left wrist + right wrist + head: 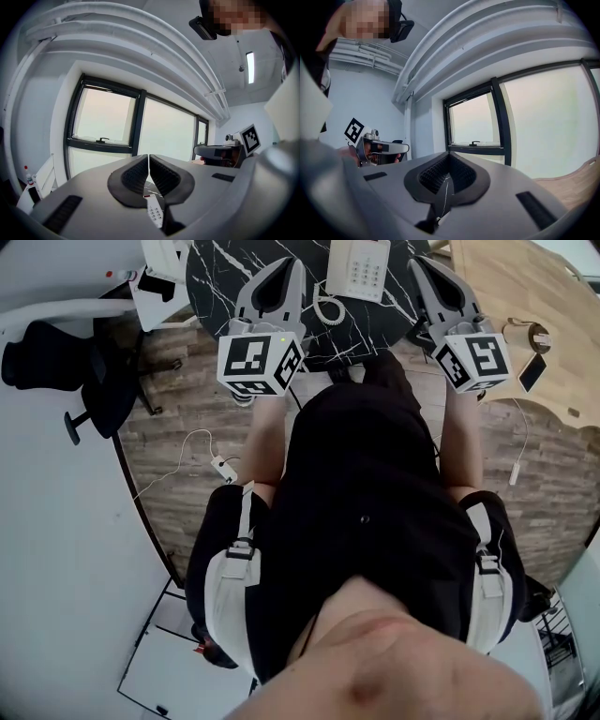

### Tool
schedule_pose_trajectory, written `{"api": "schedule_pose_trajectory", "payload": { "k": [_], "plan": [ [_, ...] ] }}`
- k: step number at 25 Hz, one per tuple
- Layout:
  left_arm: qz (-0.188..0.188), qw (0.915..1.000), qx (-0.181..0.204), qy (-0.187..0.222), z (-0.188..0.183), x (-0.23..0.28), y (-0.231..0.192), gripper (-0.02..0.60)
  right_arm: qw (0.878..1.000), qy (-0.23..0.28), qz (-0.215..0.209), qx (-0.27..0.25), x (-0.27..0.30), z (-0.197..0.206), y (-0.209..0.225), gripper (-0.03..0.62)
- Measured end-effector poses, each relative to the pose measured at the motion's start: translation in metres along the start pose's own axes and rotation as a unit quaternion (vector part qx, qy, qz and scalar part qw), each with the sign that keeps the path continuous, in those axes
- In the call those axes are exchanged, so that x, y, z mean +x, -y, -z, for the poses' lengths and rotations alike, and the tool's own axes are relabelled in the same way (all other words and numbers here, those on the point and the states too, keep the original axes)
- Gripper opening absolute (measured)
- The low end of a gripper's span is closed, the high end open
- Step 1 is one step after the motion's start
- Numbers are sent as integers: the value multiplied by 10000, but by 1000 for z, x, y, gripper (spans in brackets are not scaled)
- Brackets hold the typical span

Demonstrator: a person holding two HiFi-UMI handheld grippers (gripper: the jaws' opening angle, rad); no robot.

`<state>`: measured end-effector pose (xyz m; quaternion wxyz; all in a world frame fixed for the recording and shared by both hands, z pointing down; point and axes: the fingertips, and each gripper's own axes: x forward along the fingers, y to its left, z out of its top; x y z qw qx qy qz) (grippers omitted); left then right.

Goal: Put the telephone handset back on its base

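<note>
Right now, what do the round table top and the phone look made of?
Table top: black marble or marble-print laminate, judging by the white veins; can't tell which. Telephone: probably white moulded plastic, matte-looking, with pale keys.

Two grippers are in sight, the left gripper (293, 263) and the right gripper (415, 263). Each bears one marker cube, so there are two cubes, the left cube (260, 364) and the right cube (473, 357). There are two benches: one round black bench (220, 282) and one wooden bench (506, 287). The black bench holds one white telephone (359, 268) with one coiled cord (327, 307). The wooden bench holds one tan roll (527, 334) and one small dark slab (532, 372). On the floor (187, 409) are one black chair (56, 357) and one white cable (187, 451).
</note>
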<state>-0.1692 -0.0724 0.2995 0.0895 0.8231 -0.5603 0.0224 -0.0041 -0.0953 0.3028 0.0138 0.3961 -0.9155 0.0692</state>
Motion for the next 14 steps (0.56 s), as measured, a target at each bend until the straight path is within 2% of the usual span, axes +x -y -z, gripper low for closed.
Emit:
{"api": "schedule_pose_trajectory", "payload": {
  "k": [14],
  "plan": [
    [-23,10000,-27,-40,4,4,0,23,9998,-72,35,-195,0,-2,7,29]
  ]
}}
